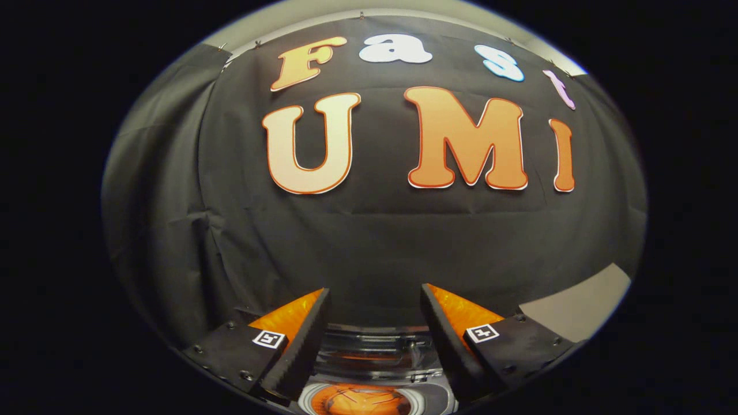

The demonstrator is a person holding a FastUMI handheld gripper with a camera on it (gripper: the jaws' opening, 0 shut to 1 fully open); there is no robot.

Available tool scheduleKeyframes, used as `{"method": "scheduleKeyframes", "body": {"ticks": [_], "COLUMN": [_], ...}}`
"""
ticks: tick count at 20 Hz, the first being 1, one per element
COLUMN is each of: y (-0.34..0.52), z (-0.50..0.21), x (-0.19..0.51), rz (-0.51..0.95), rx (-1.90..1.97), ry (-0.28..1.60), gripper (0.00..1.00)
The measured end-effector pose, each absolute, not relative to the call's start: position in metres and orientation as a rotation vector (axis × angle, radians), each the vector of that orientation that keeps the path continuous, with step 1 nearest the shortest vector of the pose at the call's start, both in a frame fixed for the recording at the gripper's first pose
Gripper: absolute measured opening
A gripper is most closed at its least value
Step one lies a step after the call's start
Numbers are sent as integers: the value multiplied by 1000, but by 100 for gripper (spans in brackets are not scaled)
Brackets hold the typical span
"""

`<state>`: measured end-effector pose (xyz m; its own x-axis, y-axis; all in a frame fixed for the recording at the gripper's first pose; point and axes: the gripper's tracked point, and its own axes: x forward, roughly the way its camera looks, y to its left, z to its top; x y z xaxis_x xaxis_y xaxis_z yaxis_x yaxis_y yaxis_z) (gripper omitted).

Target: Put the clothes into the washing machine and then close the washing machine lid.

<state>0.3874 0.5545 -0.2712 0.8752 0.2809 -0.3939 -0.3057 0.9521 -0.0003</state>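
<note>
**Claw spread wide above the washer, nothing in its grip**

Claw fingers stand well apart with empty space between them; they hold nothing and press on nothing. It is aimed mostly at the booth's black cloth wall, and the task's things sit low, near, between and just under the fingers.

Between the fingers lies the washing machine, seen from above as a small grey body. A clear, glassy panel sits across its top just ahead of the fingertips; this may be the lid, but whether it is raised or lying flat cannot be told from here. Nearer still is a round opening ringed in pale grey, and inside it something orange with darker lines across it. That looks like the clothes already lying in the drum, though it could be seen through a window, so this is a judgement only.

Judging by this, the loading step seems done or close to done, since the claw carries no garment. Closing the lid appears to be what is left.

Off to the far right, beyond the right finger, a pale strip of worktop meets the cloth.
</note>
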Motion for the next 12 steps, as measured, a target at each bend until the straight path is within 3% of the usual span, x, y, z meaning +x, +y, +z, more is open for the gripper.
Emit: {"method": "scheduleKeyframes", "body": {"ticks": [12], "y": [567], "z": [-358], "x": [461], "rz": [279], "rx": [-66], "ry": [579], "gripper": [99]}}
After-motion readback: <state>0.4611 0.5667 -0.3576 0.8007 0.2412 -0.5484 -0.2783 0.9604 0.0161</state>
